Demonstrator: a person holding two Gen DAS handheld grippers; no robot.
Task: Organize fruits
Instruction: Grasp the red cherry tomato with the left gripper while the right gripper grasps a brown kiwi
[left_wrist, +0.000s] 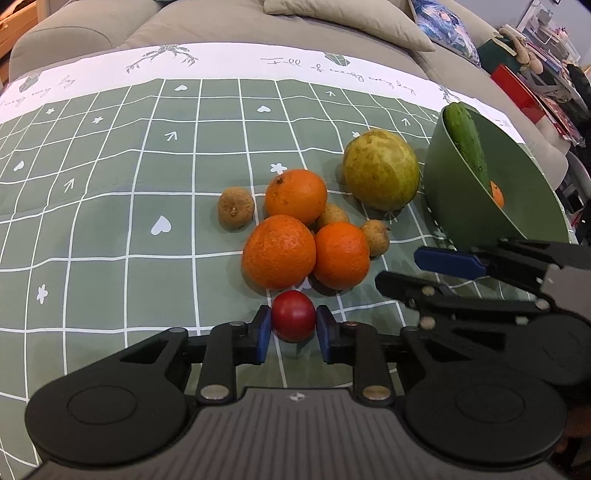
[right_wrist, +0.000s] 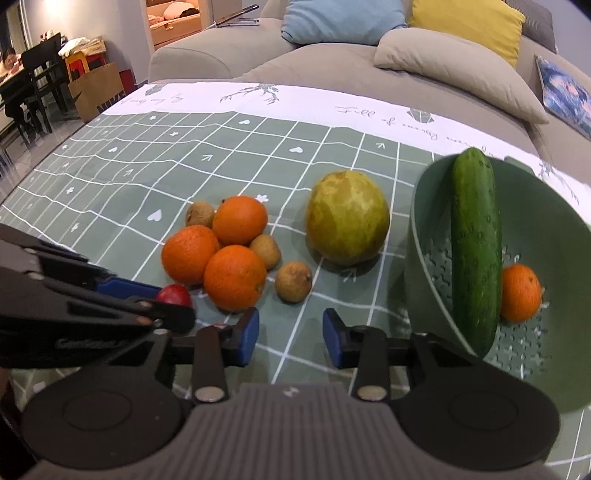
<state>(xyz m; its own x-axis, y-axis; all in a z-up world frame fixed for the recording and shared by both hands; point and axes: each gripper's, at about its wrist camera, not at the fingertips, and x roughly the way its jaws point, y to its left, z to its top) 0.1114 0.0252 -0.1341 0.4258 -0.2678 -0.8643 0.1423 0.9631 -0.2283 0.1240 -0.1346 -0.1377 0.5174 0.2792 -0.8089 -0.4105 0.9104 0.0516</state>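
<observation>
My left gripper (left_wrist: 293, 328) is shut on a small red fruit (left_wrist: 293, 314), held just above the green checked cloth (left_wrist: 110, 221); the fruit also shows in the right wrist view (right_wrist: 173, 294). Three oranges (left_wrist: 279, 251) and three small brown fruits (left_wrist: 235, 207) lie clustered just beyond it. A large yellow-green fruit (left_wrist: 380, 169) sits to their right. A green strainer bowl (right_wrist: 421, 236) at the right holds a cucumber (right_wrist: 475, 251) and an orange (right_wrist: 520, 292). My right gripper (right_wrist: 290, 332) is open and empty, hovering in front of the bowl.
A grey sofa (right_wrist: 332, 70) with several cushions runs behind the table. Chairs and boxes (right_wrist: 92, 88) stand at the far left. The cloth's white border (left_wrist: 221, 62) marks the table's far edge.
</observation>
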